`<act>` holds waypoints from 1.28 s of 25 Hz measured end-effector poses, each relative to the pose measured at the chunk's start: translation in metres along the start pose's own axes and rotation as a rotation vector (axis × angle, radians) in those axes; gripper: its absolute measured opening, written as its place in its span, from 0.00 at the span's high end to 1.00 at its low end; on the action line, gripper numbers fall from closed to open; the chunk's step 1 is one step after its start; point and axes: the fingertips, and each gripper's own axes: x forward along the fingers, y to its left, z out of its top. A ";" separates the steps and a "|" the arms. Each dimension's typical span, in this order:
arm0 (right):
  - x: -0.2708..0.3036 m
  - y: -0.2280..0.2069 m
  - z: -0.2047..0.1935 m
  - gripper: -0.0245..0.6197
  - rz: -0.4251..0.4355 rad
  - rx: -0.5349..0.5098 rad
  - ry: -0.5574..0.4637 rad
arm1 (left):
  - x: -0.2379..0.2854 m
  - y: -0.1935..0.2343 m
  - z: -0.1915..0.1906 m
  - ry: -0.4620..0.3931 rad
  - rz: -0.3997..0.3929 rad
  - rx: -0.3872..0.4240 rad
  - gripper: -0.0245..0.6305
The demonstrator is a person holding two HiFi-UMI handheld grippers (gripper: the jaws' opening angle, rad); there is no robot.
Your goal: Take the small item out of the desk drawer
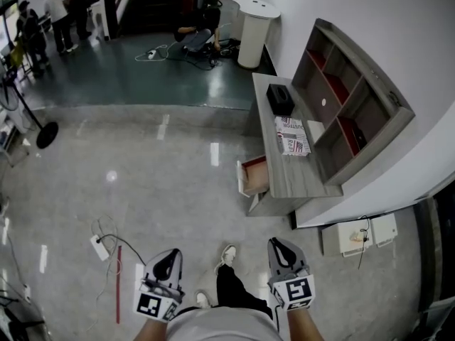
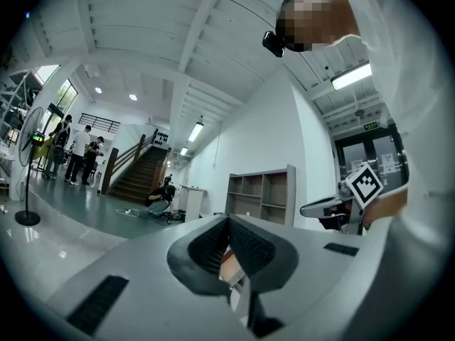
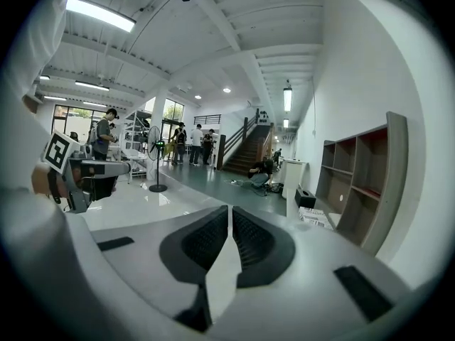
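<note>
A grey desk (image 1: pixel 291 180) stands against the right wall, some way ahead of me. Its drawer (image 1: pixel 256 176) is pulled out toward the floor side and shows a reddish-brown inside. I can make out no small item in it from here. Both grippers are held low near my body, far from the desk. My left gripper (image 1: pixel 170 254) is shut with nothing in it, its tips meeting in the left gripper view (image 2: pixel 229 220). My right gripper (image 1: pixel 279 244) is also shut and empty, jaws together in the right gripper view (image 3: pixel 231 210).
A black box (image 1: pixel 280 98) and a printed paper (image 1: pixel 292 135) lie on the desk, in front of a grey shelf unit (image 1: pixel 355 112). A cable with an adapter (image 1: pixel 99 247) and a red rod (image 1: pixel 119 293) lie on the floor at left. White boxes (image 1: pixel 359 236) sit right of the desk. People (image 1: pixel 57 13) stand far off.
</note>
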 end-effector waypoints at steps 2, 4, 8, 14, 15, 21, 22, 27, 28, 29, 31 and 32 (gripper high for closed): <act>0.029 -0.019 -0.002 0.93 0.005 0.020 0.009 | 0.033 0.006 -0.001 0.010 -0.012 0.013 0.93; 0.060 -0.039 -0.003 0.93 0.021 0.027 0.019 | 0.069 0.015 -0.001 0.025 -0.019 0.035 0.93; 0.123 -0.085 0.000 0.92 0.052 0.046 0.021 | 0.149 0.025 0.012 0.025 -0.034 0.070 0.93; 0.199 -0.149 -0.012 0.85 0.087 0.068 0.075 | 0.242 0.031 0.020 0.080 -0.034 0.086 0.93; 0.209 -0.158 -0.014 0.85 0.090 0.065 0.083 | 0.252 0.033 0.020 0.086 -0.027 0.089 0.93; 0.260 -0.187 -0.038 0.80 0.101 0.070 0.160 | 0.290 0.055 0.015 0.111 0.012 0.071 0.93; 0.267 -0.188 -0.041 0.79 0.099 0.068 0.175 | 0.294 0.060 0.014 0.112 0.014 0.069 0.93; 0.309 -0.179 -0.069 0.73 0.093 0.181 0.283 | 0.321 0.092 -0.003 0.122 -0.014 0.003 0.93; 0.319 -0.178 -0.077 0.72 0.086 0.208 0.304 | 0.328 0.097 -0.008 0.123 -0.031 -0.012 0.93; 0.330 -0.176 -0.085 0.68 0.076 0.217 0.326 | 0.336 0.103 -0.014 0.128 -0.049 -0.023 0.93; 0.355 -0.175 -0.104 0.66 0.040 0.209 0.380 | 0.352 0.118 -0.027 0.149 -0.079 -0.038 0.93; 0.367 -0.173 -0.114 0.64 0.019 0.210 0.408 | 0.359 0.128 -0.031 0.159 -0.093 -0.042 0.93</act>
